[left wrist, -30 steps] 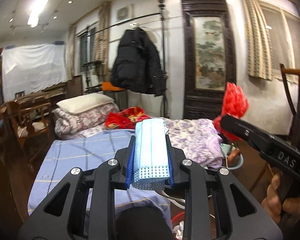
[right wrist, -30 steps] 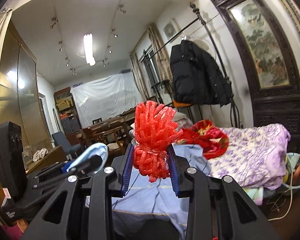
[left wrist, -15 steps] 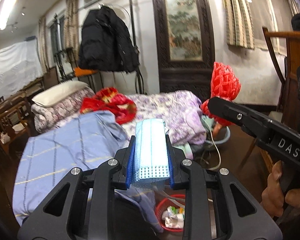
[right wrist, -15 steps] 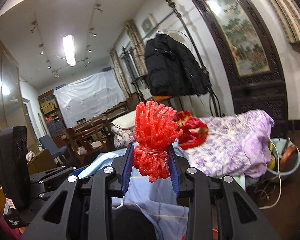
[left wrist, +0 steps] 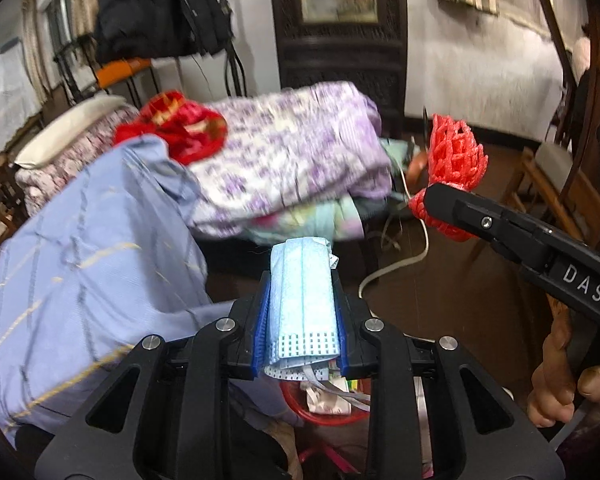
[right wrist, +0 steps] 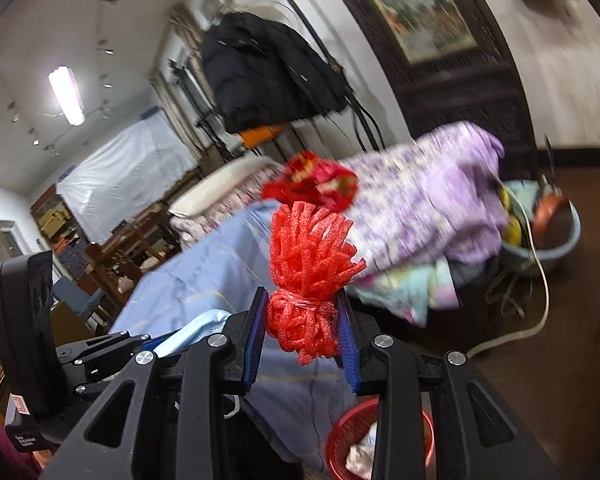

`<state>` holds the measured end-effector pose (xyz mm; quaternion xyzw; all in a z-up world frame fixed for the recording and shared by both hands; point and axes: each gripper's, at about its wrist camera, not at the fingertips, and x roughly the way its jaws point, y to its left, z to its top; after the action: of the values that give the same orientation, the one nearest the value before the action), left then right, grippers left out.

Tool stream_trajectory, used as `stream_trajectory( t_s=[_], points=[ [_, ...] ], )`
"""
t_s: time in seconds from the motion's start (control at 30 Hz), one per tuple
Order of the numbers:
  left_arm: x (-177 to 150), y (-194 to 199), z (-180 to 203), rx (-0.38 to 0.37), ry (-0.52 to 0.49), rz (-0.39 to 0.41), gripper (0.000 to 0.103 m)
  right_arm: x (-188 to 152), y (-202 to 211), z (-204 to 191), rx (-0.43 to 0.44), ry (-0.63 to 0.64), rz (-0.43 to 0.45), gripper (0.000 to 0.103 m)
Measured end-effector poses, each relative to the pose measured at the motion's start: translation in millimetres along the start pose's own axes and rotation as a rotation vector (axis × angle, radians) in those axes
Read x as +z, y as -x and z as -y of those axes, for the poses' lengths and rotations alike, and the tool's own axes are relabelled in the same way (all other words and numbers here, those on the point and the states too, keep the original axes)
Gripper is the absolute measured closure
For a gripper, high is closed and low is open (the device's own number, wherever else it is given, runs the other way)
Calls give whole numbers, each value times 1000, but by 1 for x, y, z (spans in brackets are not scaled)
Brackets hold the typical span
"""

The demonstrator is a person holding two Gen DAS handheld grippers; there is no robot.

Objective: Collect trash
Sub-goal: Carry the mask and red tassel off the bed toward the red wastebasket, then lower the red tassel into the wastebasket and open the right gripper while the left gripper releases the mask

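Presently the left hand-held gripper [left wrist: 301, 320] clamps a folded pale-blue face mask [left wrist: 302, 288]; the right hand-held gripper [right wrist: 302, 332] grips a red foam fruit net [right wrist: 310, 272]. Both hang above the red mesh trash basket [right wrist: 340, 446]. Risk: light items released off-centre could miss, landing on the floor.

My right tool [right wrist: 302, 336] clamps red foam netting [right wrist: 308, 264]; red trash basket [right wrist: 340, 440] below, bed [right wrist: 204, 276] behind.

left gripper [left wrist: 300, 316] clamped, right gripper [right wrist: 302, 320] clamped, tilted downward
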<state>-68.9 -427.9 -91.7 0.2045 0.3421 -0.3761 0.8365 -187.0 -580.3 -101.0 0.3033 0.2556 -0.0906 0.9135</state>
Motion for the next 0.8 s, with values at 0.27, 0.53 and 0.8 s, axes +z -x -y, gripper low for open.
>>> stream_trajectory(
  t_s=[0.27,0.53,0.8],
  points=[
    [-27,-81,17,-69,-32,-187,73,-48,-44,65,-83,-120,-132,70],
    [-65,-141,21,-35,-78,-346,51,-85,-67,105,-123,-216,-216,70],
    [-54,-117,9,15,-66,-271,34,-85,-67,102,-112,-211,-211,70]
  ],
)
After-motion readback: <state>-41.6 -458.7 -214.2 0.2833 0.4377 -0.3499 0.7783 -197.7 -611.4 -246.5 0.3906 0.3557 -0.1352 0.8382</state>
